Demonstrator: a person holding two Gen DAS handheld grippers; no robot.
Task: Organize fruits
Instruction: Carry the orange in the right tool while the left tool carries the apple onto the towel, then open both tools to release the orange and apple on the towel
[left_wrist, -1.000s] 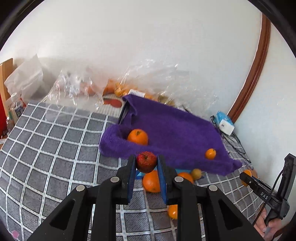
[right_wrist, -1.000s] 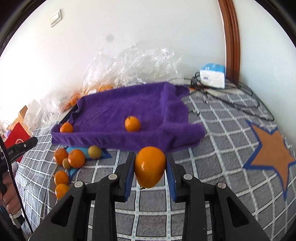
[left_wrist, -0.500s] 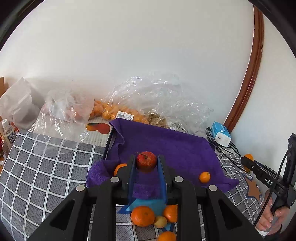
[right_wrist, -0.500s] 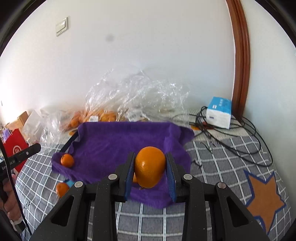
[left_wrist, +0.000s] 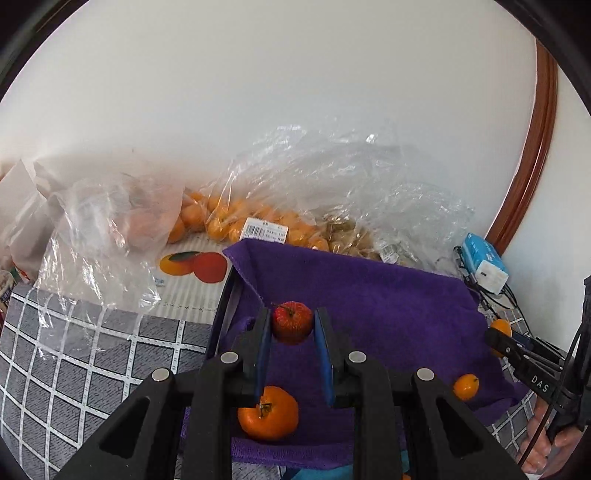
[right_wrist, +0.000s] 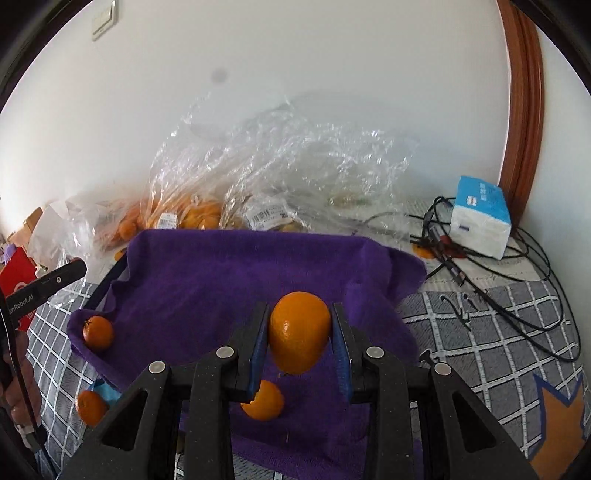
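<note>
The left gripper (left_wrist: 292, 325) clamps a red apple (left_wrist: 292, 322) above the purple towel (left_wrist: 388, 295); the right gripper (right_wrist: 299, 332) grips an orange (right_wrist: 299, 331) over the same towel; two tangerines (right_wrist: 98, 332) rest on it, apparently inside a towel-lined tray; plastic bags (right_wrist: 258, 173) lie behind.

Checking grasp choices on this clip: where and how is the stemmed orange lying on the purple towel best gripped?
Grip the orange across its rounded sides at the widest part, coming down from above. Its stem faces up and it rests on the purple towel, so the sides are free. The left gripper, holding a red apple, is directly above it.
</note>
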